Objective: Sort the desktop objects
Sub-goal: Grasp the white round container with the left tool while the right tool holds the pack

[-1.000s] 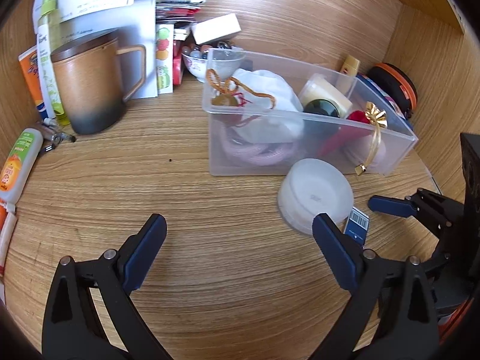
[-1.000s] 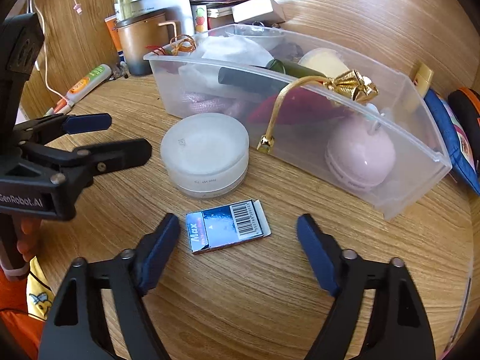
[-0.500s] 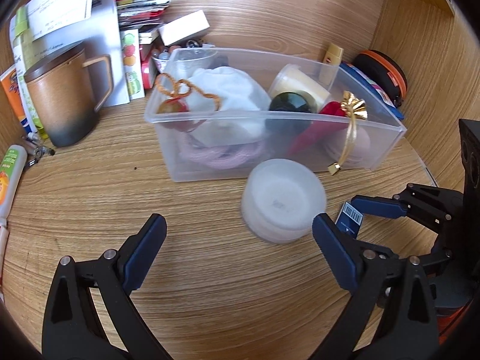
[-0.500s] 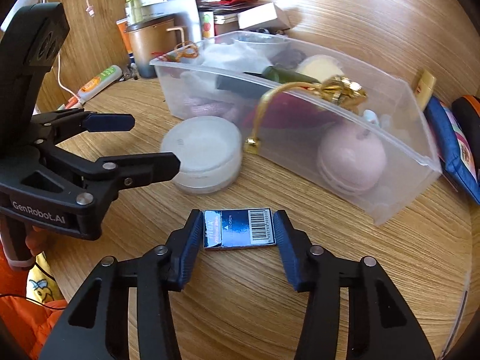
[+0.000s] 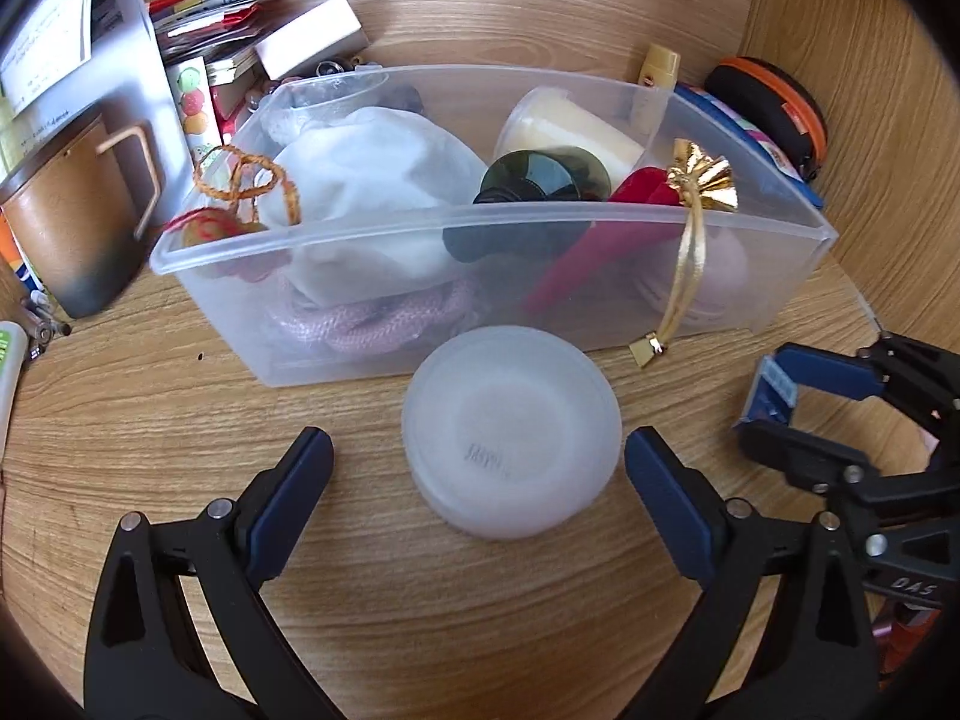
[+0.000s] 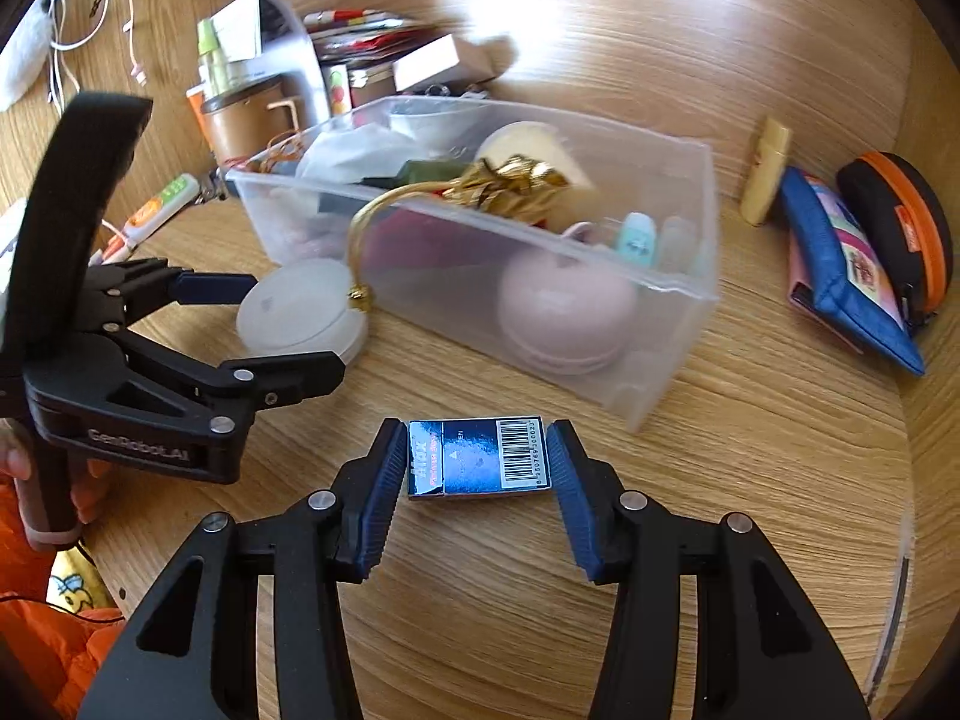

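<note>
My right gripper [image 6: 477,462] is shut on a small blue box [image 6: 477,459] with a barcode, its pads pressing on the two short ends, low over the wooden desk. In the left wrist view the same blue box [image 5: 774,384] shows in the right gripper [image 5: 774,408] at the far right. My left gripper [image 5: 477,444] is open, one finger on each side of a white round lidded container [image 5: 510,438] without touching it. That container [image 6: 294,306] stands against the front wall of a clear plastic bin [image 5: 480,210] filled with several items.
A brown mug [image 5: 72,222] and stacked papers stand at the back left. A blue pouch [image 6: 840,264], an orange-and-black case [image 6: 900,222] and a yellow tube [image 6: 765,180] lie right of the bin, by the wooden side wall. A gold ribbon [image 5: 690,252] hangs over the bin's front.
The right gripper closed on the blue box, which lay loose on the desk before. The left gripper moved right and now straddles the round container.
</note>
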### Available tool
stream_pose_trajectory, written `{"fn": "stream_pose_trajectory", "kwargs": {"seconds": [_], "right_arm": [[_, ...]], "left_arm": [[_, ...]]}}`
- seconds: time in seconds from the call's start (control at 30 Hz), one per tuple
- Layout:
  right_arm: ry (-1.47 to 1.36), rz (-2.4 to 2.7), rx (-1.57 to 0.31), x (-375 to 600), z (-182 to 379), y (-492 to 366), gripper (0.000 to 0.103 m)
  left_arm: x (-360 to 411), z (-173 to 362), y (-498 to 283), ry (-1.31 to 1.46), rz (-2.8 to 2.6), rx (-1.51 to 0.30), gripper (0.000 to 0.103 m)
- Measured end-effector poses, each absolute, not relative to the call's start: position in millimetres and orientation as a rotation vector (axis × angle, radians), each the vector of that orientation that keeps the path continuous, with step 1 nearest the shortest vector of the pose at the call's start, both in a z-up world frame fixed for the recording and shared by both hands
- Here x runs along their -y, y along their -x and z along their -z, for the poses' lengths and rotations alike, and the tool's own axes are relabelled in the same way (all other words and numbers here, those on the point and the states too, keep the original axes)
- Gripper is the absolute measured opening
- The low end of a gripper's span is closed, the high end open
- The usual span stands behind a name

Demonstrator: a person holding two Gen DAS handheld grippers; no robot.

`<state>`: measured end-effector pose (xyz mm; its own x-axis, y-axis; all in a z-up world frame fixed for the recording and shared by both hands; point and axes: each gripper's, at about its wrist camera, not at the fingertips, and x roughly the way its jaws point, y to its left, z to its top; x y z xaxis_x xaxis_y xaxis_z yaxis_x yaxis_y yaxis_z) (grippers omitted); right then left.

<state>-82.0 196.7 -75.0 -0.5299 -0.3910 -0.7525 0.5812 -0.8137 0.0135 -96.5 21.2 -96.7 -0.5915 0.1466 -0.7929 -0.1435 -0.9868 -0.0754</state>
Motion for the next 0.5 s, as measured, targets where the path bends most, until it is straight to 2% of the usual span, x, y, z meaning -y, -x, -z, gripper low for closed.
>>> {"fn": "stream_pose_trajectory", "kwargs": {"seconds": [0.23,0.5], "right_arm": [[-1.040,2.336,-0.296,-206.3,71.1,85.6,0.045],[-1.018,2.342,-0.266,-206.8,65.4,88.6,0.045]], "left_arm": [[-27.0,98.6,103.7,1.349,-2.676,-0.026,0.099],[-35.2,97.8,108.6,1.330,-2.679,-0.066,0.073]]}}
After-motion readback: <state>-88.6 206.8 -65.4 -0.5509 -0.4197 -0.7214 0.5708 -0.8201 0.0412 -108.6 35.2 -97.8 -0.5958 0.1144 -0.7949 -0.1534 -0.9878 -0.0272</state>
